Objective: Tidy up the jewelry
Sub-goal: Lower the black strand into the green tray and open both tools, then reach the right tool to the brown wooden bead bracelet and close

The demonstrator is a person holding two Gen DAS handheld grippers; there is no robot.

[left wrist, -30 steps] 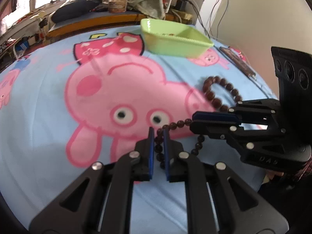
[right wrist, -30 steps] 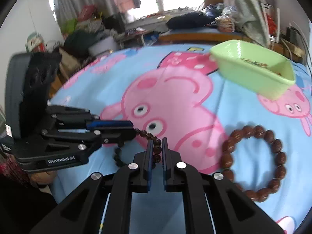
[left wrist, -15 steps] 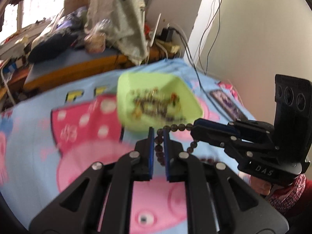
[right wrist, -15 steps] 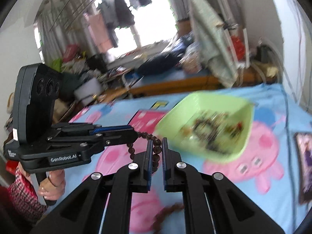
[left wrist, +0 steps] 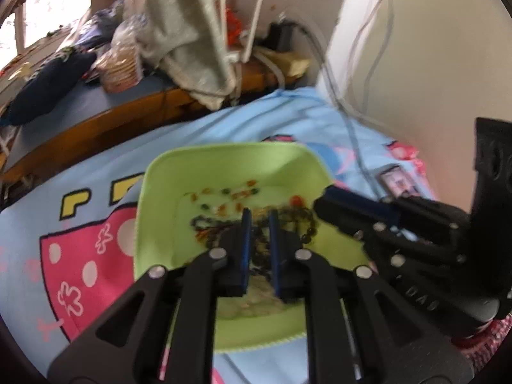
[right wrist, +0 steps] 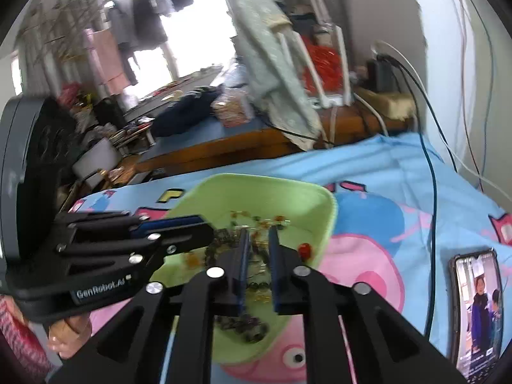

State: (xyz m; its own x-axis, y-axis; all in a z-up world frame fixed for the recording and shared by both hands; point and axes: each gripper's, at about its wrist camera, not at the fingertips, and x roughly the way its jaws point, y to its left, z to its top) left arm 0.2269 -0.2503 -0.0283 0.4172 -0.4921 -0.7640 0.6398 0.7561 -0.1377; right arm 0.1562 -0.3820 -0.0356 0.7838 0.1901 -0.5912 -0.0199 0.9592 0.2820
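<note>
A light green tray [left wrist: 224,152] [right wrist: 265,180] lies on the blue cartoon blanket and holds several small pieces of jewelry. Both grippers hang over it. A string of dark brown beads [left wrist: 260,249] sits between the blue pads of my left gripper [left wrist: 260,220], which is shut on it. The string runs right toward my right gripper [left wrist: 323,203]. In the right wrist view my right gripper [right wrist: 257,240] is shut on the same bead string [right wrist: 220,235]. My left gripper [right wrist: 204,224] comes in from the left. Motion blur hides how the string hangs.
A phone [right wrist: 476,307] [left wrist: 398,182] with a lit screen lies on the blanket [left wrist: 80,224] right of the tray. Cables [right wrist: 432,192] run down the wall behind it. A wooden ledge [left wrist: 96,128] with clothes and bags borders the far side.
Both grippers have carried the bead string from above the pig face on the blanket to above the green tray. The large bead bracelet has dropped out of view.
</note>
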